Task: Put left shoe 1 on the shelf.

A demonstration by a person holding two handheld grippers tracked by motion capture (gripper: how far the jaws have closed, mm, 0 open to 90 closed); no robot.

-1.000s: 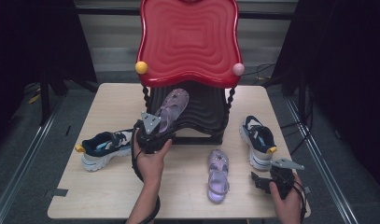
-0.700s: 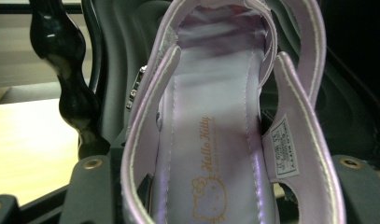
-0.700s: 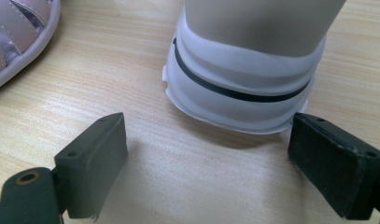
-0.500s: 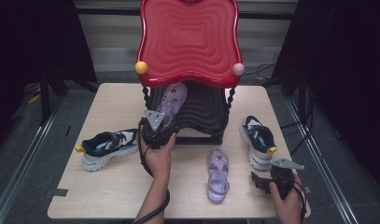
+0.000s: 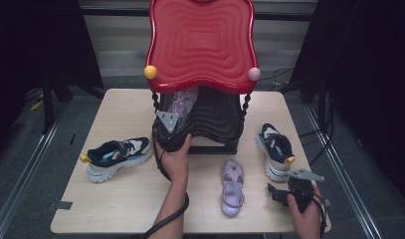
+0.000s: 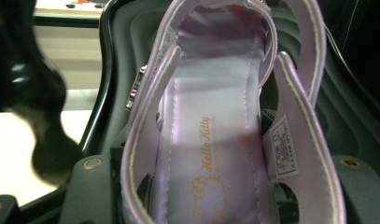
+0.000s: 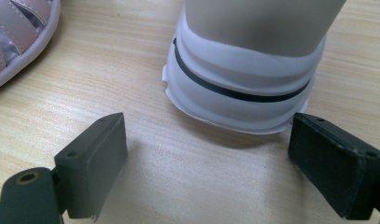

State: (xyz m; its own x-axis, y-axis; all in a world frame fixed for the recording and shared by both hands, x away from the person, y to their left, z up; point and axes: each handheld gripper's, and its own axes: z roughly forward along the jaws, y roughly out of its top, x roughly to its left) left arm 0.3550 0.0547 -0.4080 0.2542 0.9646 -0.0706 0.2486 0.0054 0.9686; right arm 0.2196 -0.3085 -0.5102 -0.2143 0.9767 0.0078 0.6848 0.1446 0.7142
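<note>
High view: left gripper (image 5: 171, 130), seemingly gripping sandal (image 5: 181, 102).

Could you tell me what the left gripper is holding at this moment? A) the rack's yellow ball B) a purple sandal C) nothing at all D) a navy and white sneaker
B: in the left gripper view the purple sandal sits between the jaws, and in the high view the left gripper holds it at the black lower shelf of the red-topped rack.
</note>
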